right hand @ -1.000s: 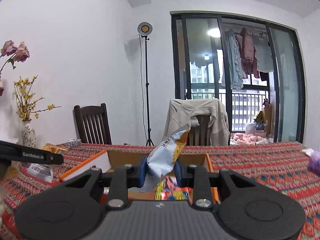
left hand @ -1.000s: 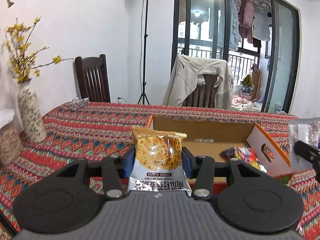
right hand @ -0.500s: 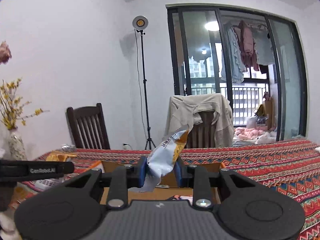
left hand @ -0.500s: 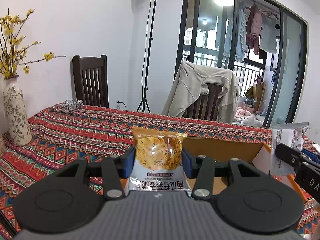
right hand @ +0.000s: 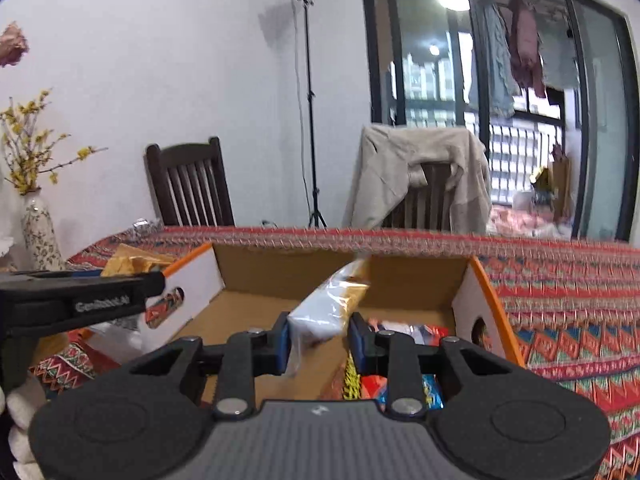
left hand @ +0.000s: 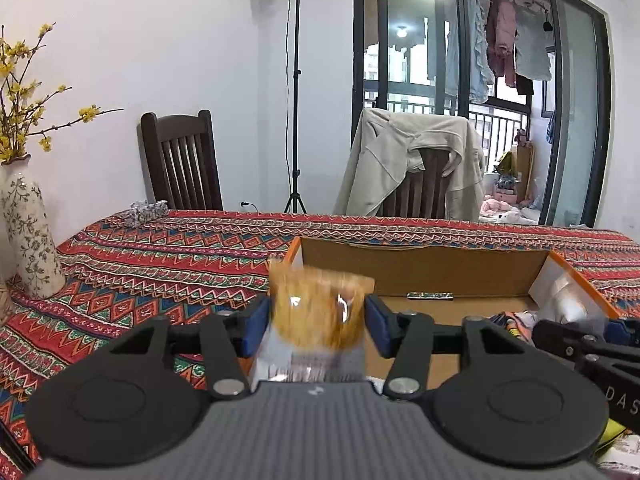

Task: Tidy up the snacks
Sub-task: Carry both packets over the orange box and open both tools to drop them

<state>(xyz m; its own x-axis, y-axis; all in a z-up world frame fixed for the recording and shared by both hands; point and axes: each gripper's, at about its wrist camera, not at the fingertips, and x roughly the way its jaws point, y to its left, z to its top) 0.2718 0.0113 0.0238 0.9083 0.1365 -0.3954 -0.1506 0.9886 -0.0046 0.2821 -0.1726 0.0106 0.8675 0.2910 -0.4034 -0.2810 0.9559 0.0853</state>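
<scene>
My left gripper (left hand: 316, 330) is shut on an orange-and-white snack bag (left hand: 318, 320), held upright at the near left corner of the open cardboard box (left hand: 420, 264). My right gripper (right hand: 318, 340) is shut on a white-and-gold snack bag (right hand: 328, 306), tilted over the inside of the same box (right hand: 280, 264). Several colourful snack packets (right hand: 416, 376) lie in the box's right half. The right gripper also shows at the right edge of the left wrist view (left hand: 592, 344); the left gripper shows at the left of the right wrist view (right hand: 80, 300).
The table has a red patterned cloth (left hand: 160, 256). A flowered vase (left hand: 28, 232) stands at the left edge. Two chairs (left hand: 180, 164) stand behind the table, one draped with a beige jacket (left hand: 408, 164). A light stand (left hand: 296, 92) is behind.
Both grippers have dropped toward the box with their bags. The right gripper now looks down into the box, and the left bag is blurred by motion.
</scene>
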